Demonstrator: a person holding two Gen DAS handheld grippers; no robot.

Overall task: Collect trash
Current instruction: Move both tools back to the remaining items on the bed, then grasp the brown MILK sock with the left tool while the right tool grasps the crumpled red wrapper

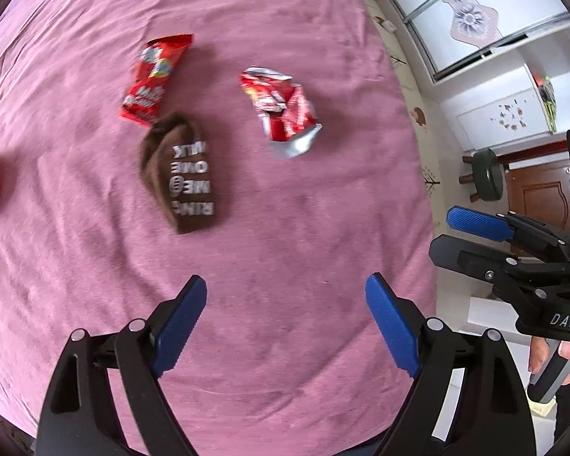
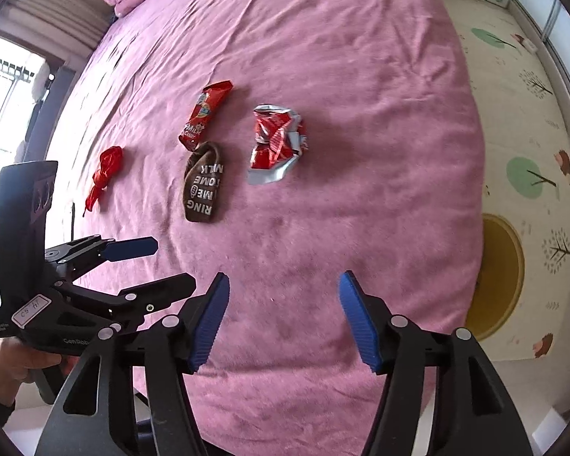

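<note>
1. A wide bed under a wrinkled pink cloth cover (image 1: pixel 285 228) carries all the trash, which lies in a loose group toward the middle of the bed, well in from its near edge.
2. A long red foil candy wrapper with white lettering (image 1: pixel 156 78) lies farthest in; its lower end touches a crumpled brown wrapper printed with white capitals (image 1: pixel 182 174).
3. A crushed red-and-silver foil snack bag (image 1: pixel 281 112) sits beside those two, apart from both, on the side nearer the bed's floor-side edge.
4. A twisted piece of thin red plastic (image 2: pixel 104 173) lies alone on the other side of the brown wrapper (only a red sliver of it shows at the edge of the left wrist view).
5. The left gripper (image 1: pixel 285 326), black with blue ribbed pads, hangs over bare cover near the bed's near edge, jaws spread wide with nothing between them.
6. The right gripper (image 2: pixel 283 319) hangs alongside it, jaws apart and empty as well.
7. A hand (image 2: pixel 15 364) grasps the left gripper's handle.
8. Past the bed's edge lies a cream floor mat patterned with trees (image 2: pixel 524 144).
</note>
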